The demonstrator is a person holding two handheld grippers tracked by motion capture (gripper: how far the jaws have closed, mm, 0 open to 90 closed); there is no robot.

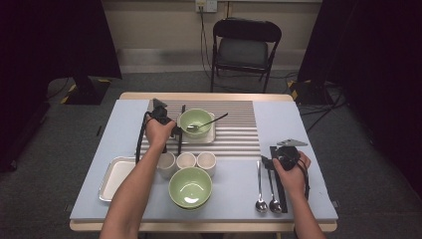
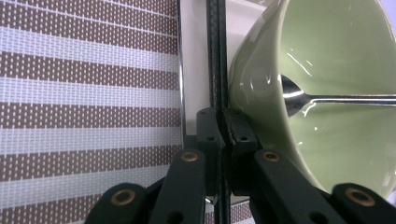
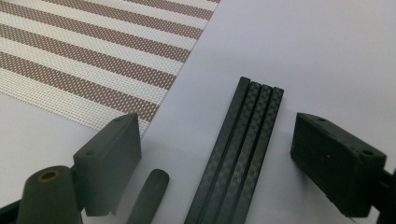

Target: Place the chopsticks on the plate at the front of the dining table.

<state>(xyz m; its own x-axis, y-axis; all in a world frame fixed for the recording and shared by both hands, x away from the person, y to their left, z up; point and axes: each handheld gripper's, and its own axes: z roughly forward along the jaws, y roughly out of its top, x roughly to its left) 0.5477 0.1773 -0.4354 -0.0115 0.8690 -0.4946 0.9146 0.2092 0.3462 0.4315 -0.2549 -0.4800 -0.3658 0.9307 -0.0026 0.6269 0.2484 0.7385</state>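
Left gripper (image 2: 223,133) clamped on thin black carbon-fibre chopstick (image 2: 215,60) beside green ceramic bowl (image 2: 327,93); right gripper (image 3: 215,154) wide open, empty, over four black chopsticks (image 3: 243,154) near desk's right edge.

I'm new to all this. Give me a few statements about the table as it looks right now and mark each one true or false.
1. The left gripper has its jaws shut on a thin black chopstick. True.
2. The green bowl on the striped mat is empty. False: a spoon rests in it.
3. The right gripper stands open over a bundle of black chopsticks. True.
4. Five white cups stand in a row. False: there are three white cups.
5. Two spoons lying on the table are beside the right hand. True.
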